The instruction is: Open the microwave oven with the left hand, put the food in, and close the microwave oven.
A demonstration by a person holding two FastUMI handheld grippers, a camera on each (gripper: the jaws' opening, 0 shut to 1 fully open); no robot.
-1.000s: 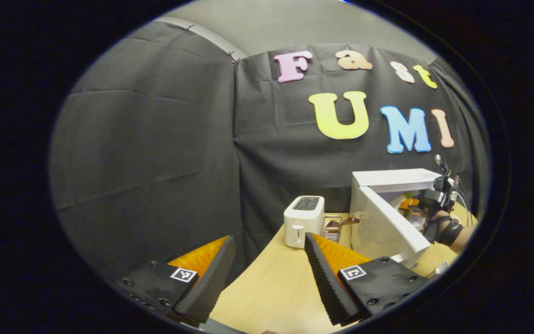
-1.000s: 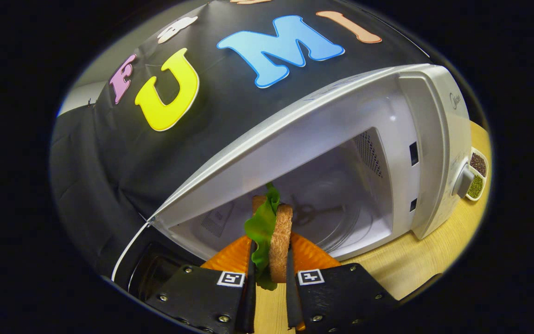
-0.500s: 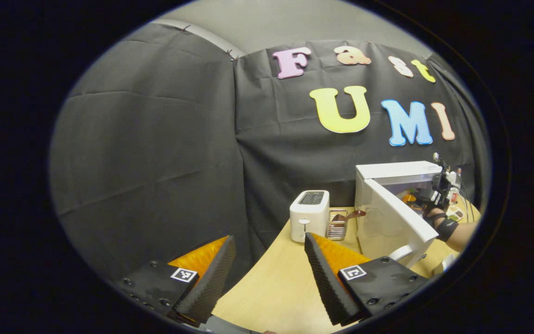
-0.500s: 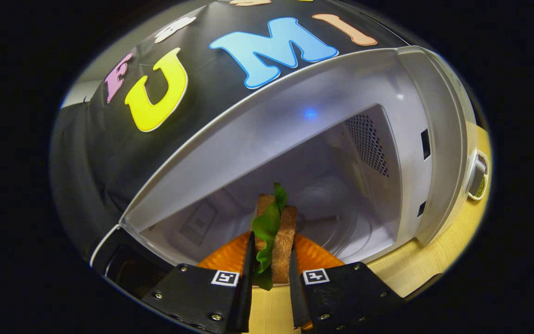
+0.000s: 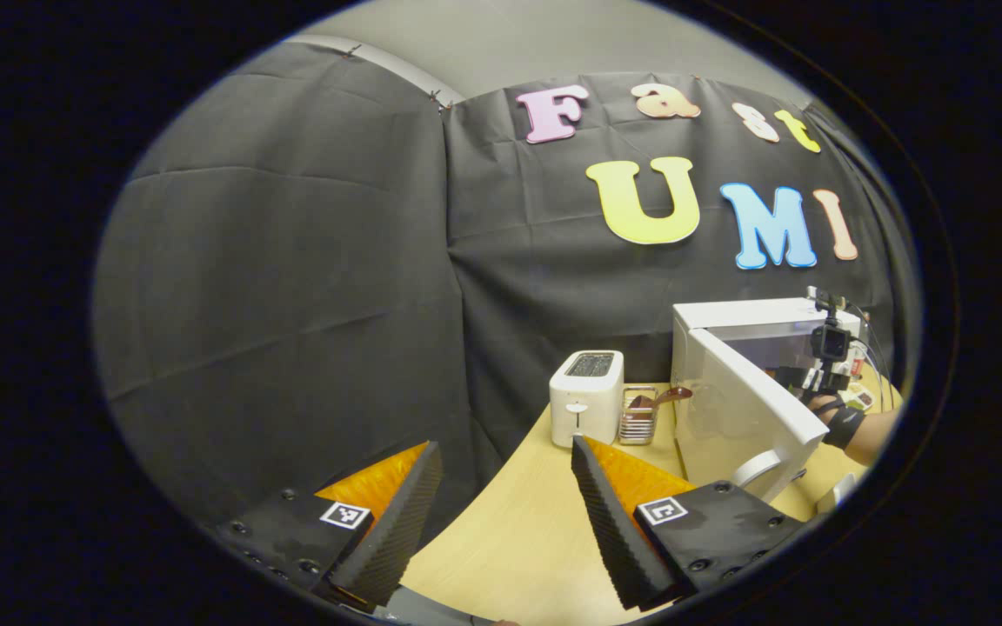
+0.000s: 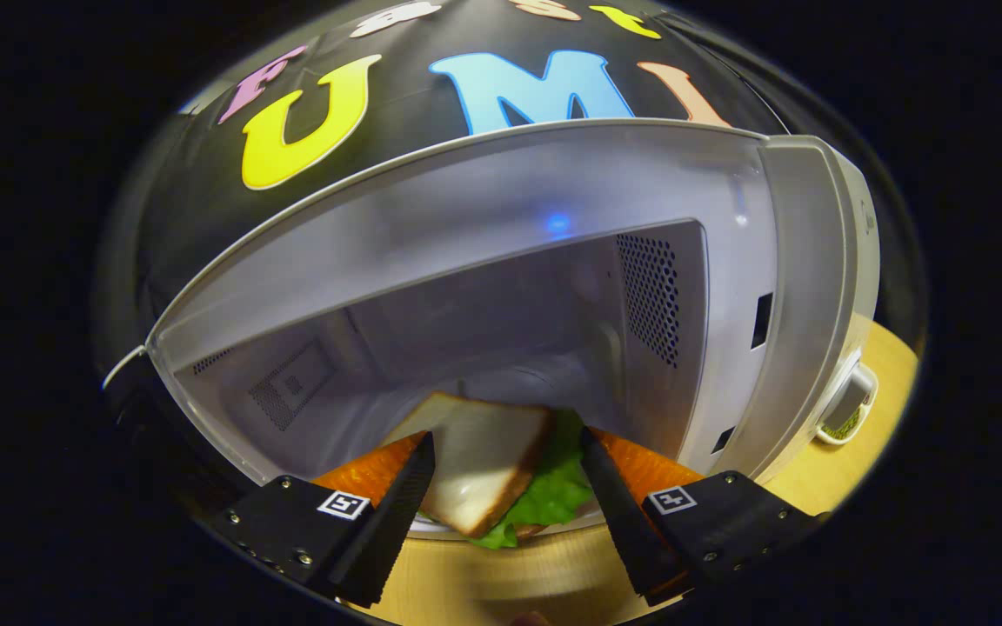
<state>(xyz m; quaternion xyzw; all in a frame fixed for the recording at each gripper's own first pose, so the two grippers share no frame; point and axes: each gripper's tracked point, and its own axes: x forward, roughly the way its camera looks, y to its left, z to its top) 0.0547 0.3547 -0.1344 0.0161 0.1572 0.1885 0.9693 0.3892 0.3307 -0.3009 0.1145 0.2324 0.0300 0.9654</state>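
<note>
Right gripper (image 6: 508,487) at microwave (image 6: 779,287) mouth, fingers spread, sandwich (image 6: 488,474) lying flat between them, released inside. Left gripper (image 5: 501,513) spread, empty, waiting off near counter (image 5: 510,539), clear of open door (image 5: 740,409), ready for closing.
</note>
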